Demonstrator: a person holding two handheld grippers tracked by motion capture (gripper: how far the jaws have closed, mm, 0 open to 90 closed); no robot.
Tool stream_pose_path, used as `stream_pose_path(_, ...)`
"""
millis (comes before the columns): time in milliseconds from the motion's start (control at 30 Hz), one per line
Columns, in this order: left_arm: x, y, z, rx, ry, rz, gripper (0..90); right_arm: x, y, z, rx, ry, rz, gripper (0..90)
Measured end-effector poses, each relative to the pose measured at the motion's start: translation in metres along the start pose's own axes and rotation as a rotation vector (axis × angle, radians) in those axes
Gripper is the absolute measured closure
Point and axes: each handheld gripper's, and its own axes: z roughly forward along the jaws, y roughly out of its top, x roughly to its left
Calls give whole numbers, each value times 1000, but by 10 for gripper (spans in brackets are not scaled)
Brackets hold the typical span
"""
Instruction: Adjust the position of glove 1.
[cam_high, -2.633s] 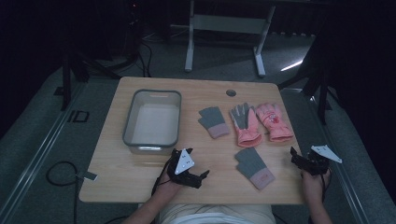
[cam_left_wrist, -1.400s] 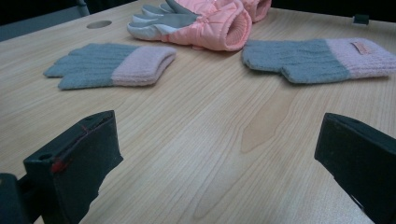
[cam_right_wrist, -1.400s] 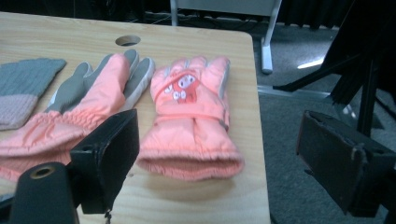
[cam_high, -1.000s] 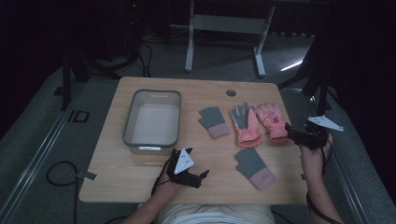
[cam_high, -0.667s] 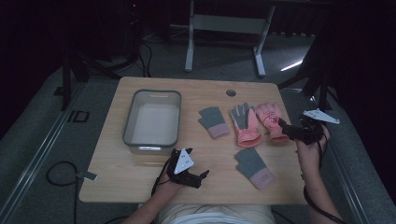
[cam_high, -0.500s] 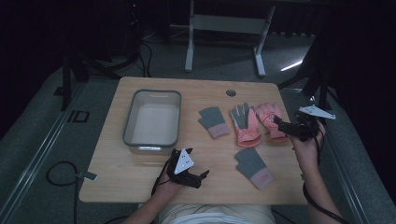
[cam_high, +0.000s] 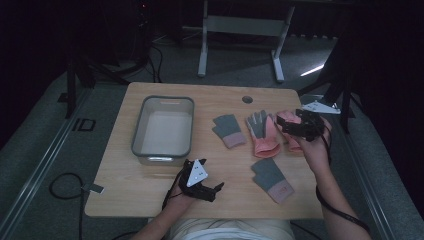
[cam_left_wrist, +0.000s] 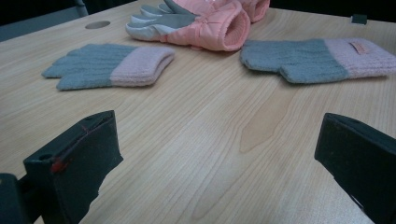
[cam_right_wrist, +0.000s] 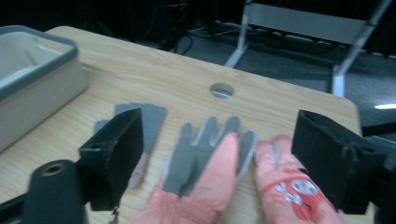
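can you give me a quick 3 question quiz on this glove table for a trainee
1. How many gloves lie on the table?
2. True or false: a glove is already in the grey bin.
3. The right tool hovers over: A) the bin B) the pink gloves C) the near grey glove.

Key:
1. Four: two pink gloves, two grey gloves on the table.
2. False: the grey bin holds nothing.
3. B: the right tool is open above them; the left tool rests open near the table's front edge.
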Motion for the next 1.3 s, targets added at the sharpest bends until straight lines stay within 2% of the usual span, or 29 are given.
stream_pose_path(267, 0, 0, 0, -1, -2, -4, 0, 20, 9, 18, -1, 76, -31, 218)
stream_pose_path(367, 0, 0, 0, -1, -1, -4, 0, 25, 10, 23, 3, 87, -38, 234)
stream_pose_path(400, 0, 0, 0, -1, -2, -4, 0, 28, 11, 27, 9, 107, -36, 240)
stream_pose_path(633, 0, 0, 0, -3, -2, -5, 0, 44, 15, 45, 11, 142, -76, 315)
stream_pose_path(900, 1, 0, 0, -2, -3, -8, 0, 57, 15, 72, 53, 173, -102, 366)
stream_pose_path(1067, 1, 0, 0, -5, -1, -7, 0, 65, 15, 85, 69, 169, -136, 395)
stream_pose_path(1200, 1, 0, -1, -5, -3, -5, 0, 72, 13, 98, 103, 208, -150, 420)
stream_pose_path(1300, 1, 0, 0, -6, -3, -2, 0, 76, 10, 108, 134, 219, -159, 454)
